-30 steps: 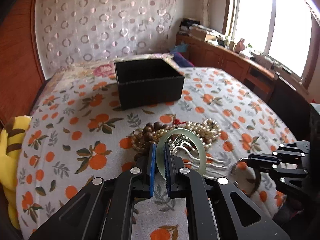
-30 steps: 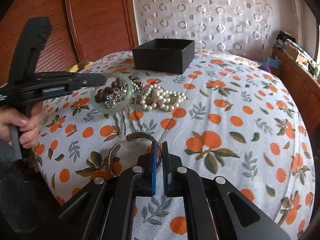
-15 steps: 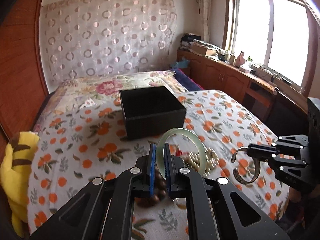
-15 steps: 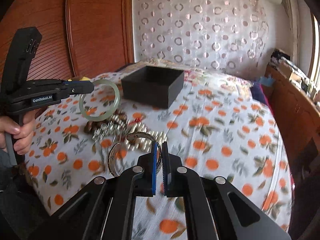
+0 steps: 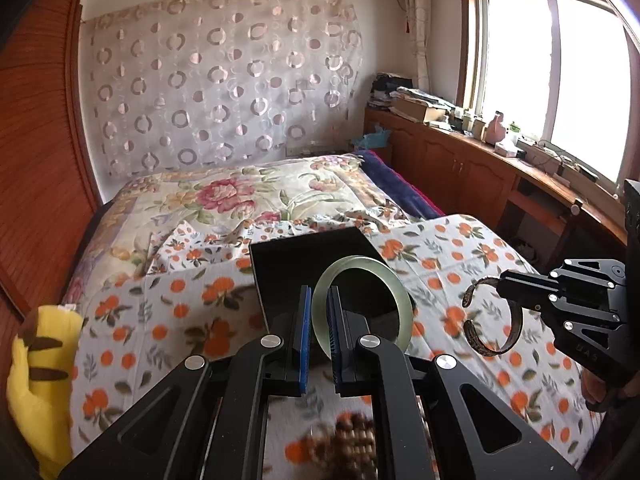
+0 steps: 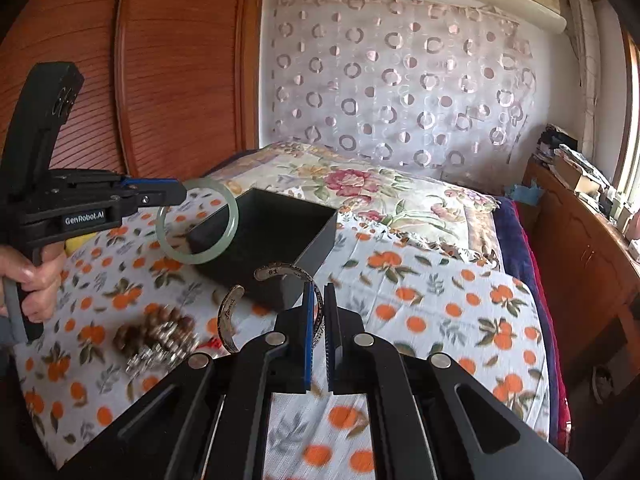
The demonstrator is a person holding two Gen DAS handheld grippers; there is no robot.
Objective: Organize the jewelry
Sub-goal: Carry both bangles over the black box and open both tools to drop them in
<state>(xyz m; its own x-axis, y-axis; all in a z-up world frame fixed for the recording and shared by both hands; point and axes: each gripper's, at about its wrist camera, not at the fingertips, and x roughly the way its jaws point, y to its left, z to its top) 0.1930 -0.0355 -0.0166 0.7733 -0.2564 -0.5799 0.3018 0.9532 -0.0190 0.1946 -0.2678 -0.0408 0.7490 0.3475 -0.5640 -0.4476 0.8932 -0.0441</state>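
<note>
Above a bed spread with an orange-print sheet (image 6: 432, 296), the left gripper (image 5: 317, 300) grasps a pale green bangle (image 5: 362, 304) and the right gripper (image 6: 319, 300) clamps a dark metal cuff (image 6: 272, 272), both held near the open black box (image 6: 264, 236). Neither piece is in the box yet. A heap of beads (image 6: 156, 332) lies on the near left of the sheet, not yet sorted.

Bed (image 6: 440, 320) with an orange-print sheet. On it: black box (image 6: 276, 236), pile of beads (image 6: 160, 332), yellow soft toy (image 5: 36, 380) at the edge.
</note>
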